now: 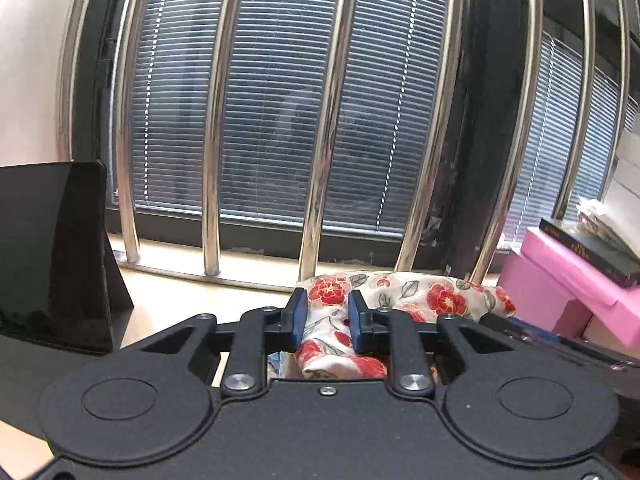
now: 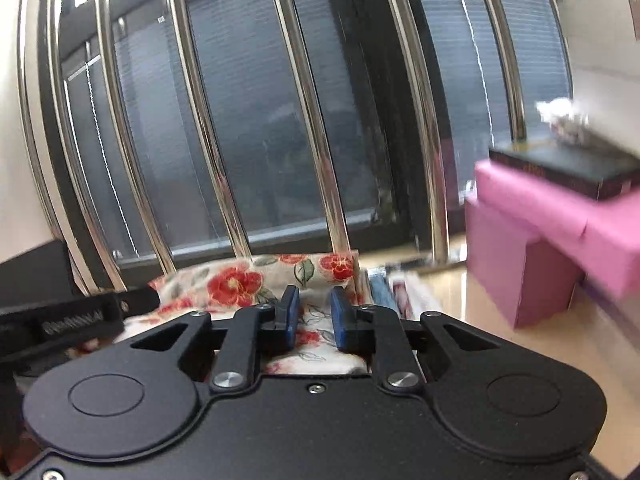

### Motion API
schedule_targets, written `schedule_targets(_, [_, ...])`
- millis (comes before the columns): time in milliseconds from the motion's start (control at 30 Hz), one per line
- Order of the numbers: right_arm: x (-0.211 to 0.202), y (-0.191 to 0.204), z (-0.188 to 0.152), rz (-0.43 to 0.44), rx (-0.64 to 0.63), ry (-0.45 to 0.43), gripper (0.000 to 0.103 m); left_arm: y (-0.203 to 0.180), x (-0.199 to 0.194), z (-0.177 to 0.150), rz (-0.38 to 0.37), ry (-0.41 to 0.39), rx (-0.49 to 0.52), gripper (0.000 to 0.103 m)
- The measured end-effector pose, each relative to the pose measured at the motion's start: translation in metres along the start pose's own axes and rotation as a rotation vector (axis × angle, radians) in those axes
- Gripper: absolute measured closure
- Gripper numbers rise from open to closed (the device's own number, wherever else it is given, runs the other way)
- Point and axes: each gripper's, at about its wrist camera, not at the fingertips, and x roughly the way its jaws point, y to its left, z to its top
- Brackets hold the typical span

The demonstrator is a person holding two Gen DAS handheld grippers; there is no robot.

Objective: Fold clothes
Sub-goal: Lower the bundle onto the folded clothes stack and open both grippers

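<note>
A white garment with red flowers and green leaves (image 1: 420,296) lies bunched on the light table, close to the window bars. My left gripper (image 1: 327,312) has its blue pads a little apart with a fold of the floral cloth between them. In the right wrist view the same garment (image 2: 240,280) lies just ahead. My right gripper (image 2: 315,312) also has its blue pads slightly apart with the cloth between and under them. I cannot tell whether either pair of pads pinches the cloth. The left gripper's black body (image 2: 80,316) shows at the left of the right wrist view.
Chrome window bars (image 1: 324,120) and closed blinds stand right behind the garment. A black stand (image 1: 52,256) is at the left. A pink box (image 1: 568,292) with a dark book (image 1: 588,252) on it is at the right, also in the right wrist view (image 2: 540,248). Folded cloth (image 2: 392,288) lies beside the garment.
</note>
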Motion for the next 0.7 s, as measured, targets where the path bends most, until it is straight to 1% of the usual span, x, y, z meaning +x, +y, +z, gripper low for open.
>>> schedule_targets(133, [0.004, -0.002, -0.014, -0.005, 0.004, 0.004, 0.086, -0.004, 0.004, -0.006, -0.004, -0.001, 0.036, 0.080])
schedule_targets(267, [0.005, -0.002, -0.020, -0.007, -0.002, 0.006, 0.086, -0.004, 0.007, -0.011, -0.009, 0.003, 0.033, 0.080])
schedule_targets(400, [0.004, 0.002, -0.025, -0.013, -0.037, 0.008, 0.086, -0.006, 0.009, -0.016, -0.002, 0.000, 0.054, 0.080])
schedule_targets(500, [0.005, 0.001, -0.028, -0.009, -0.026, 0.016, 0.086, -0.006, 0.007, -0.018, -0.006, -0.005, 0.059, 0.080])
schedule_targets(567, [0.003, 0.000, -0.027, -0.002, -0.020, 0.017, 0.085, -0.002, 0.005, -0.017, -0.021, -0.014, 0.046, 0.080])
schedule_targets(600, [0.002, -0.001, -0.026, 0.005, -0.017, 0.016, 0.084, 0.000, 0.003, -0.016, -0.027, -0.020, 0.039, 0.079])
schedule_targets(667, [-0.001, -0.003, -0.023, 0.017, -0.008, 0.014, 0.082, 0.002, 0.001, -0.014, -0.037, -0.031, 0.033, 0.073])
schedule_targets(700, [-0.002, -0.005, -0.021, 0.016, -0.003, 0.014, 0.077, 0.003, 0.000, -0.013, -0.039, -0.034, 0.029, 0.063])
